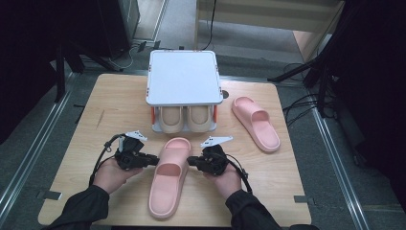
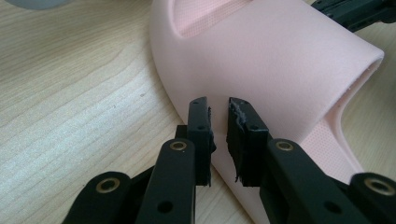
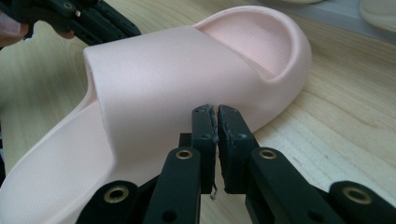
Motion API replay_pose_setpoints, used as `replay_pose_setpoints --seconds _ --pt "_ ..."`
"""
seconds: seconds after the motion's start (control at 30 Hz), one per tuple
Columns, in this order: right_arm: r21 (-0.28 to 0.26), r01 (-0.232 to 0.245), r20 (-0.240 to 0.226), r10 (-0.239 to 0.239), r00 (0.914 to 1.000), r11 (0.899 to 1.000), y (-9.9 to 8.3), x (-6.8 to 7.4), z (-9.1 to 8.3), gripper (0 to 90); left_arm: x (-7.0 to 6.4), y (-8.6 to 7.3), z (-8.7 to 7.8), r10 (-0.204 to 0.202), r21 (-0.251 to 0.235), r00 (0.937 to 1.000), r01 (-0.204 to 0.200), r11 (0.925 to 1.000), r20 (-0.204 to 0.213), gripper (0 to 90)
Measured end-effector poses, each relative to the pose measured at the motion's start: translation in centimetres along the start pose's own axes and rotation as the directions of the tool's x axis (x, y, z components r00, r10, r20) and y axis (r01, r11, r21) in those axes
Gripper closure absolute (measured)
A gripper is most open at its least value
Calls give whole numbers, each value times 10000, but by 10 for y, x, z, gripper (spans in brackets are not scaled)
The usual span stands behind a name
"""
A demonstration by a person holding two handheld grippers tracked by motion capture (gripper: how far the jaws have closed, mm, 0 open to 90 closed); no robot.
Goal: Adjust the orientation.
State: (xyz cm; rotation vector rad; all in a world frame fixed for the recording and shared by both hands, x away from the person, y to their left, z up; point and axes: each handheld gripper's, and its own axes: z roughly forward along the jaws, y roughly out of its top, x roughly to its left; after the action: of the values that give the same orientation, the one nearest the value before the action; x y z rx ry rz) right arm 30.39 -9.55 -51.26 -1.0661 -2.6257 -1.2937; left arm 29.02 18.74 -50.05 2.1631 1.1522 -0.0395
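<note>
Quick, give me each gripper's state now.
Left gripper: open a little, tips at the pink slipper's side, holding nothing.
Right gripper: shut, tips against the slipper, nothing between them.

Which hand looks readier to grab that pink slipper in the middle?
Left, probably. The left gripper has a small gap between its jaws at the pink slipper's side, while the right gripper sits at the other side with its jaws pressed together.
</note>
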Motion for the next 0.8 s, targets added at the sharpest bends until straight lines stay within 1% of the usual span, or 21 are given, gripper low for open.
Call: replay_pose_setpoints --seconds 0.03,0.1,0.2,0.23,0.27,0.3,0.33,0.37,0.43,0.47,0.5,0.53,0.57,0.6,0.67,0.7,0.77,0.8 --pt "9 61 99 -61 9999 10000 2 -1 1 864 0 0 0 -30 -18 10000 30 10000 -33 787" --pt "7 107 145 -107 9998 9999 4 -2 2 864 -1 0 1 -85 -117 9999 83 9999 -122 787" --pt "-17 137 148 -137 9998 9999 5 -4 3 856 -1 1 1 -143 -218 9998 140 9997 -136 777" --pt "-36 168 186 -168 9997 9999 6 -4 3 834 0 1 0 -66 -223 9999 63 9997 -134 745" --pt "-36 168 186 -168 9997 9999 6 -4 3 834 0 1 0 -66 -223 9999 63 9997 -134 729" --pt "-37 291 277 -289 9992 9996 6 -4 3 789 1 2 0 -102 -233 9999 101 9997 -33 693" --pt "-37 291 277 -289 9992 9996 6 -4 3 789 2 2 -1 -92 -221 9999 91 9997 -47 693" --pt "-77 386 347 -383 9987 9992 6 -5 1 761 4 2 -3 -114 -258 9999 114 9996 4 655" --pt "-124 451 360 -446 9984 9989 6 -5 0 748 4 2 -4 -154 -297 9999 155 9994 27 641" --pt "-206 549 377 -541 9978 9983 6 -6 -3 716 6 3 -8 -173 -307 9998 175 9994 60 599" --pt "-206 549 377 -541 9978 9983 6 -6 -3 716 6 3 -8 -173 -307 9998 175 9994 60 590" --pt "-323 562 400 -549 9977 9979 6 -6 -5 695 8 3 -11 -199 -466 9998 203 9987 84 576" --pt "-323 562 400 -549 9977 9979 6 -6 -5 695 8 3 -11 -199 -466 9998 203 9987 84 563" --pt "-481 631 381 -613 9974 9968 6 -9 -9 671 9 4 -13 -246 -537 9996 252 9982 133 547" --pt "-536 620 400 -599 9974 9966 6 -10 -11 665 11 5 -15 -313 -628 9993 325 9975 198 529" --pt "-560 521 387 -500 9980 9971 6 -13 -14 658 12 5 -16 -342 -672 9993 352 9971 166 512" --pt "-596 509 428 -484 9979 9969 6 -15 -16 653 14 7 -16 -330 -635 9991 346 9974 263 495" --pt "-627 463 475 -434 9979 9970 6 -17 -18 649 15 8 -16 -370 -652 9990 385 9971 240 483"
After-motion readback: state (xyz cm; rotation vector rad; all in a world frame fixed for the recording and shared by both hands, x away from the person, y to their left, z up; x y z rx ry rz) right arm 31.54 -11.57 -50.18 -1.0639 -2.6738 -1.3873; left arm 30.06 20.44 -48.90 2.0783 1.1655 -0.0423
